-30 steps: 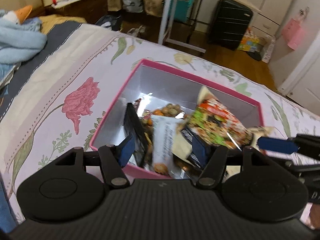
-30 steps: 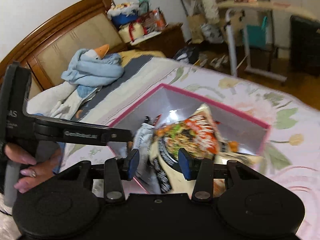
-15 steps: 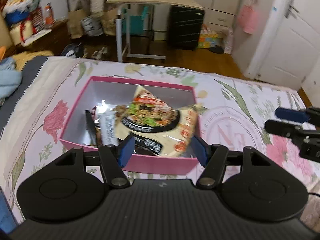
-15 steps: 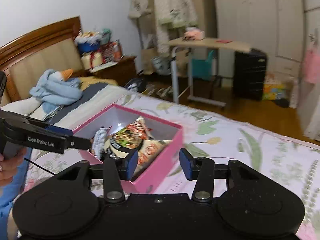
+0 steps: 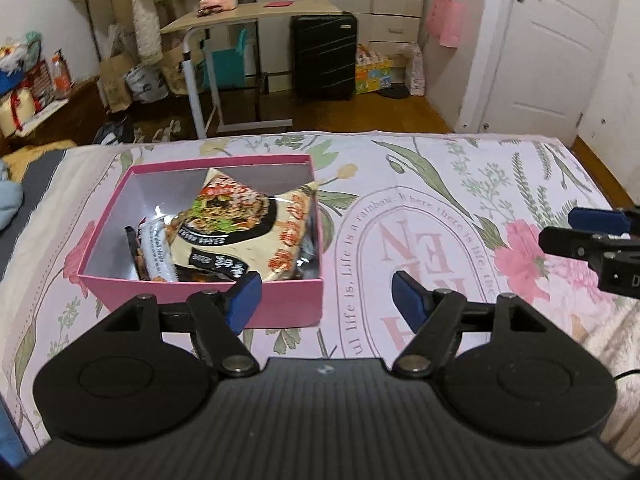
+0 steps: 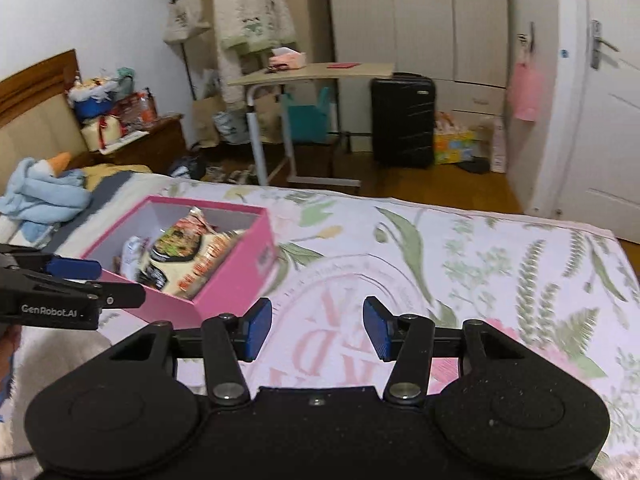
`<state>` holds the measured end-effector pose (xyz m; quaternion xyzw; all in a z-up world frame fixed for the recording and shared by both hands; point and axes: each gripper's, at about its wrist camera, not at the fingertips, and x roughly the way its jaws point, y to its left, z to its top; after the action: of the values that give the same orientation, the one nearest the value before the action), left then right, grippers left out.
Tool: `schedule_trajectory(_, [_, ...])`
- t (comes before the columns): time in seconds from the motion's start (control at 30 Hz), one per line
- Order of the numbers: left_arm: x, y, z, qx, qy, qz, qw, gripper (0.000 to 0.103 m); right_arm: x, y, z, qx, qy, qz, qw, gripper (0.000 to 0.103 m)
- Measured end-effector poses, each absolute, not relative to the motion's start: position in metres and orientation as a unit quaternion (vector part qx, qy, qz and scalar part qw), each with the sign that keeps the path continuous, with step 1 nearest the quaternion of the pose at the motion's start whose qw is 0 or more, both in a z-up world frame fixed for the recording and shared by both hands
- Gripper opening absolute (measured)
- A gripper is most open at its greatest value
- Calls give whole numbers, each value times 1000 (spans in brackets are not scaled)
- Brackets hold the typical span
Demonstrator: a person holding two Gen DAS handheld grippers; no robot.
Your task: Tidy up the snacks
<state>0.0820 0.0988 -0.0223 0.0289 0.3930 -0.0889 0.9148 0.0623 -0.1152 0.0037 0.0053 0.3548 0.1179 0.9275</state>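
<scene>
A pink box (image 5: pixel 208 300) sits on the floral bed sheet and holds several snack packets. A large noodle packet (image 5: pixel 236 228) lies tilted on top, with a white packet (image 5: pixel 158 254) beside it. The box also shows in the right wrist view (image 6: pixel 236 276), with the noodle packet (image 6: pixel 180 252) inside. My left gripper (image 5: pixel 326 298) is open and empty, just in front of the box's near right corner. My right gripper (image 6: pixel 318 328) is open and empty over bare sheet, to the right of the box.
The floral sheet (image 5: pixel 440 208) spreads right of the box. A blue blanket (image 6: pixel 40 196) lies at the bed's left. Beyond the bed's far edge stand a rolling table (image 5: pixel 248 16), a black suitcase (image 5: pixel 324 56) and a white door (image 5: pixel 552 40).
Both grippers have pulled back from the box and swung right. The noodle packet, held over the box a second ago, now rests inside it. Both grippers' jaws stand wider.
</scene>
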Motion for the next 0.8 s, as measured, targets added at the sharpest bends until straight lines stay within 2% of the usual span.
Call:
schedule_trajectory(0.1, [77,92,-25,23,399,-97,911,72,52,-120,3,10,357,111,928,56])
schedule_trajectory(0.17, [73,91,-27,14,401,-103,910,77,45,-122,2,12,358,105,928,56])
schedule_trajectory(0.27, [67,87,-28,12,394,-98,914,87,38,-121,2,1,358,94,929,69])
schedule_trajectory(0.3, [66,85,-27,14,392,-97,915,88,35,-120,1,-4,357,93,930,74])
schedule_trajectory(0.4, [63,83,-28,14,394,-96,914,89,32,-119,0,-2,357,90,930,81])
schedule_trajectory(0.53, [58,81,-28,16,396,-86,914,96,31,-121,-2,12,359,69,931,96])
schedule_trajectory(0.8, [51,79,-24,33,386,-56,920,99,34,-127,-2,44,384,7,922,100])
